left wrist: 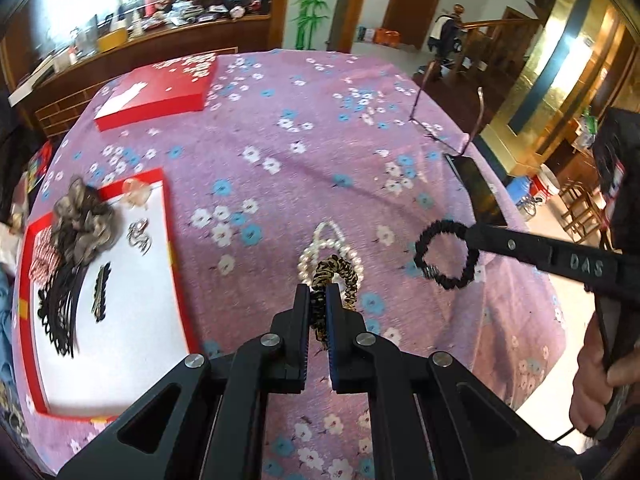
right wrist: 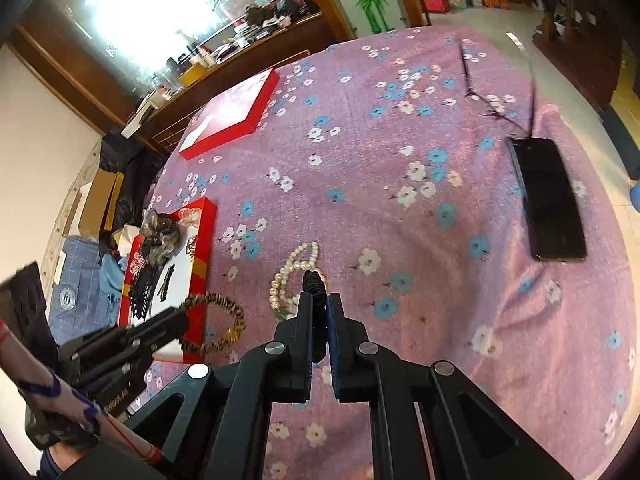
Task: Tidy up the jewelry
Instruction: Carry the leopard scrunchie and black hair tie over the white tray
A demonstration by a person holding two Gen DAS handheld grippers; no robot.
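My left gripper [left wrist: 318, 296] is shut on a leopard-print scrunchie [left wrist: 334, 270] and holds it above the purple flowered cloth; it also shows in the right wrist view [right wrist: 212, 322]. My right gripper [right wrist: 319, 304] is shut on a black scrunchie [right wrist: 313, 280], which hangs as a ring in the left wrist view [left wrist: 442, 254]. A pearl necklace [left wrist: 330, 246] lies on the cloth between them, also in the right wrist view [right wrist: 292, 276]. The open red tray [left wrist: 116, 296] at left holds hair ties, clips and combs.
A red box lid [left wrist: 156, 92] lies at the far left of the table. A black phone [right wrist: 554, 200] and glasses [right wrist: 494, 108] lie near the right edge. The cloth's edge [left wrist: 532, 320] drops off at the right.
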